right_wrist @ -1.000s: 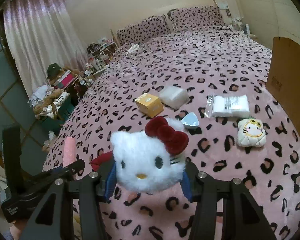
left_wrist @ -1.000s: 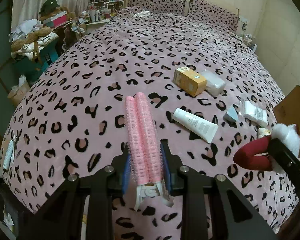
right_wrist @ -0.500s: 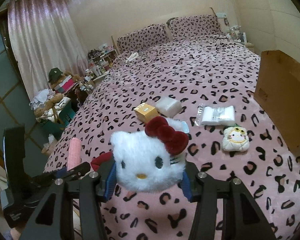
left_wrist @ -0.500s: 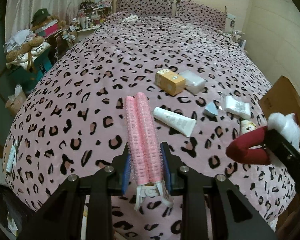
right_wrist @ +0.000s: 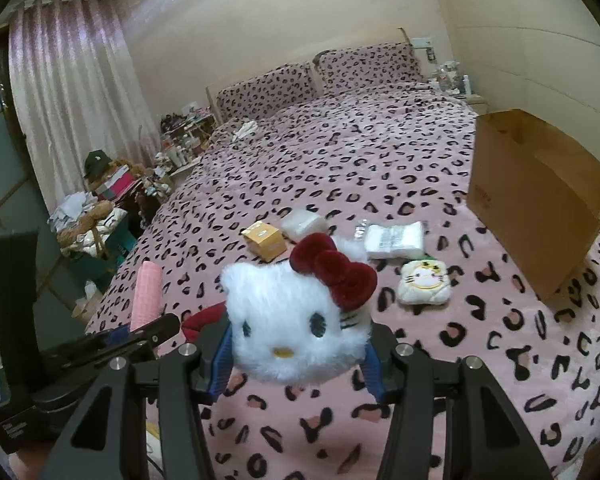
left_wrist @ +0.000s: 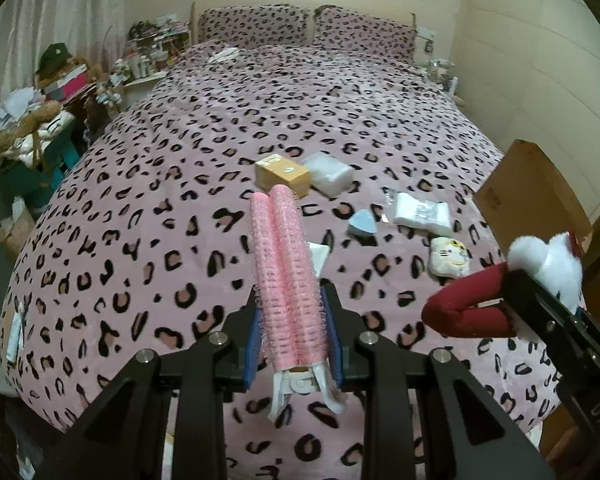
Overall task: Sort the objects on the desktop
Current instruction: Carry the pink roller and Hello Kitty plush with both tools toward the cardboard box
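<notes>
Over on your left, your left gripper [left_wrist: 292, 340] is clamped hard on the pink bristly hair-roller clip [left_wrist: 286, 272], which juts forward above the pink leopard-print bedspread [left_wrist: 140, 208]. Careful: the clip's white handles poke out loose below the jaws, so a quick tilt could let it pivot and slide free. Moving right, your right gripper [right_wrist: 298, 354] is squeezing the fluffy white cat-face plush with the dark red bow [right_wrist: 296, 320], held clear of the bed. It's soft, and a soft grip can creep; a jolt might drop it among the yellow carton [right_wrist: 265, 240], the white wipes packet [right_wrist: 396, 240] and the small cream cat pouch [right_wrist: 422, 282]. The brown cardboard box [right_wrist: 536, 208] stands far right, likely your drop-off. The left camera alone shows the light blue wedge sponge [left_wrist: 363, 224] and a white tube's end [left_wrist: 319, 256] behind the clip; the right camera shows the whole side of the box.
</notes>
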